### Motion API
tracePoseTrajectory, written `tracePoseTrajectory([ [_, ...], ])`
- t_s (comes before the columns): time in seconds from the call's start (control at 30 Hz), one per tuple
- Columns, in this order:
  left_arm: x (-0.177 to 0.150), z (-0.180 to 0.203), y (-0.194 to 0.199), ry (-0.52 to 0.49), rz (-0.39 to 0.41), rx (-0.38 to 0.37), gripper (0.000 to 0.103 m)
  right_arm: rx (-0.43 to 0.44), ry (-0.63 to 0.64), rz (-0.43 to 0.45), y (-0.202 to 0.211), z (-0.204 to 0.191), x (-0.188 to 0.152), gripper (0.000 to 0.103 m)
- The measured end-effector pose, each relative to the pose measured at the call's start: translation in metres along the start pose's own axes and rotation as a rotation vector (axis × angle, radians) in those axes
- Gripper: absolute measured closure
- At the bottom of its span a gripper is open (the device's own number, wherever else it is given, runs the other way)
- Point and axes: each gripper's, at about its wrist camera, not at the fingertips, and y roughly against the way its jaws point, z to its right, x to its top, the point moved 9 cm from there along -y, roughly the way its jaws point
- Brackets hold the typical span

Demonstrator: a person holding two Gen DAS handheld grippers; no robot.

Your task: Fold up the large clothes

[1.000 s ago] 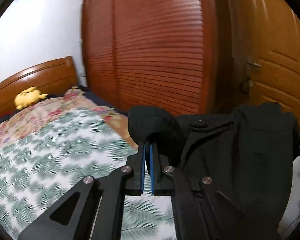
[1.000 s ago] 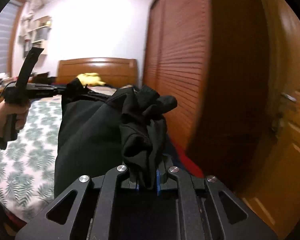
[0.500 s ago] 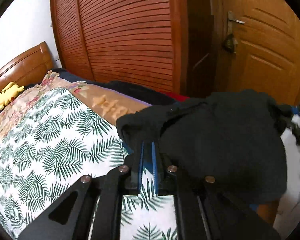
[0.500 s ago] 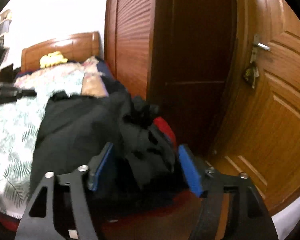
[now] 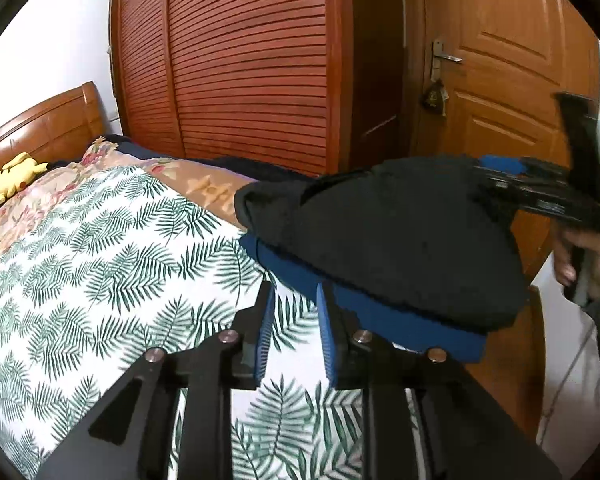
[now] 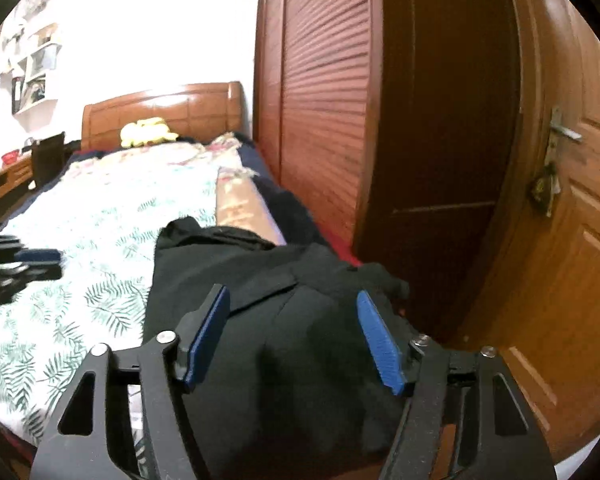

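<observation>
Black cloth, a large dark garment, lies in a folded heap at the foot corner of the bed, on the side toward the slatted wardrobe. It sits on top of a blue folded item, whose edge shows under it in the left wrist view. The leaf-print bedcover is bare from the heap up toward the headboard.

The left claw is opening, its blue pads a small way apart with only bedcover between them; it holds nothing and sits just beside the heap's near edge. The right claw stands wide, though its pads are drawing in a little; the garment lies beneath and between them, but the pads do not press on it. A hand holds that tool at the far side of the heap from the bedcover.

This looks like the let-go at the end of a fold, with the garment set down. To do it well, I would lift both claws straight off without snagging the cloth, so the fold does not drag open. Check that the top layer lines up with the edges below and does not slide toward the bed's edge nearest the door, where it could slip off. A light press along the crease would help it hold.
</observation>
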Motion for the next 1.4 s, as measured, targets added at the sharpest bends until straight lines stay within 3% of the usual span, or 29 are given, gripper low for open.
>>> tracePoseTrajectory([
  [0.3, -0.027, 0.017, 0.023, -0.003, 0.017, -0.046, 0.071, -0.091, -0.08, -0.199, -0.062, 0.039, -0.057, 0.042],
  [0.67, -0.047, 0.013, 0.028, 0.052, 0.02, -0.046, 0.068, -0.148, -0.077, -0.166, -0.033, 0.028, -0.043, 0.042],
  [1.03, -0.073, -0.008, 0.05, 0.113, 0.027, -0.012, 0.067, -0.165, -0.125, -0.151, -0.007, 0.025, -0.06, 0.042],
  [1.23, -0.093, -0.028, 0.07, 0.128, 0.012, 0.064, 0.067, -0.106, -0.09, -0.111, 0.013, -0.022, -0.047, 0.04],
  [1.4, -0.114, -0.045, 0.091, 0.147, 0.0, 0.115, 0.067, -0.021, -0.053, -0.064, 0.024, -0.085, -0.037, 0.026],
])
